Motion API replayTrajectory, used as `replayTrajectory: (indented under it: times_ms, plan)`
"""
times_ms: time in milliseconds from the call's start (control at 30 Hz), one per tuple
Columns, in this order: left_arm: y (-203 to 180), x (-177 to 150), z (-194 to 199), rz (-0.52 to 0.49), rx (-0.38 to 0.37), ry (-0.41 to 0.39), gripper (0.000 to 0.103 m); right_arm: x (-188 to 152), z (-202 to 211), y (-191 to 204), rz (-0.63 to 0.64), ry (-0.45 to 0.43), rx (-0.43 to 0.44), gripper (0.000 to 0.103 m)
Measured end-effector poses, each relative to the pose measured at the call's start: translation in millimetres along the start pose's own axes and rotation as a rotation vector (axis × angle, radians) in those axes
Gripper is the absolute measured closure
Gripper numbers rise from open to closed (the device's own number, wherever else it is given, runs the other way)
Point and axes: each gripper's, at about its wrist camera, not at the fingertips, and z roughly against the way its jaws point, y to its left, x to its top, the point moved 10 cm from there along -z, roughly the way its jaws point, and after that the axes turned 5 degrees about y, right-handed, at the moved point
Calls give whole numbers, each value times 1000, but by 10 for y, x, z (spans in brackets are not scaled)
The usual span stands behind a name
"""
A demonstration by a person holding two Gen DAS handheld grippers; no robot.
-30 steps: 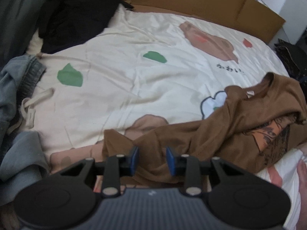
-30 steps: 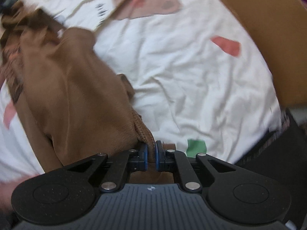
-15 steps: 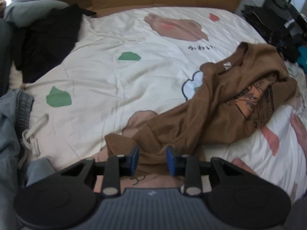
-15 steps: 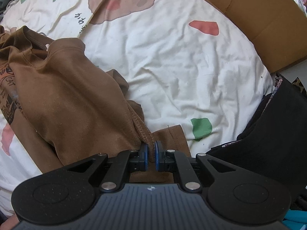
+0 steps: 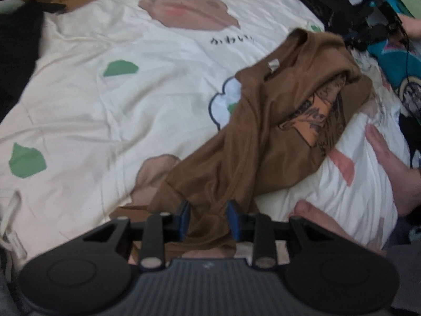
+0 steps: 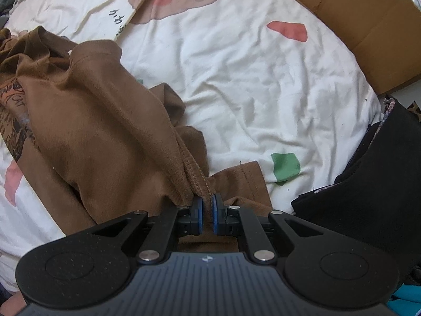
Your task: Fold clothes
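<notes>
A brown T-shirt (image 5: 263, 137) with an orange and black print (image 5: 313, 121) lies crumpled on a cream patterned bedsheet (image 5: 105, 105). My left gripper (image 5: 208, 220) is shut on a bunched end of it; brown cloth fills the gap between the blue pads and runs taut up to the heap. In the right wrist view the same T-shirt (image 6: 92, 121) spreads to the left. My right gripper (image 6: 206, 210) points down and is shut on its stitched hem, pads almost touching.
Cardboard (image 6: 368, 26) lines the far side of the bed. Black clothes (image 6: 368, 184) lie at the right edge, with more dark clothing (image 5: 15, 52) at the far left. A person's bare limbs (image 5: 386, 158) rest on the sheet (image 6: 250, 79) to the right of the T-shirt.
The left gripper has rolled and shifted, keeping its hold; the T-shirt now stretches tighter toward it. The right gripper drifted slightly with the hem still pinched.
</notes>
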Motion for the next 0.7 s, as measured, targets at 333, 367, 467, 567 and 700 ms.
replayTrajectory:
  times_ms: [333, 367, 467, 567, 700]
  plan:
    - [-92, 49, -215, -69, -114, 90, 71, 6, -26, 15, 19, 7, 3, 98]
    - [-71, 57, -241, -66, -115, 98, 71, 4, -30, 17, 19, 7, 4, 98]
    - [-37, 84, -266, -47, -144, 109, 70, -6, -29, 32, 24, 9, 7, 98]
    - [-14, 65, -346, -29, -175, 131, 70, -14, -34, 35, 20, 8, 13, 98]
    - [-20, 20, -482, 1, -228, 168, 71, -15, -60, 55, 21, 10, 18, 98]
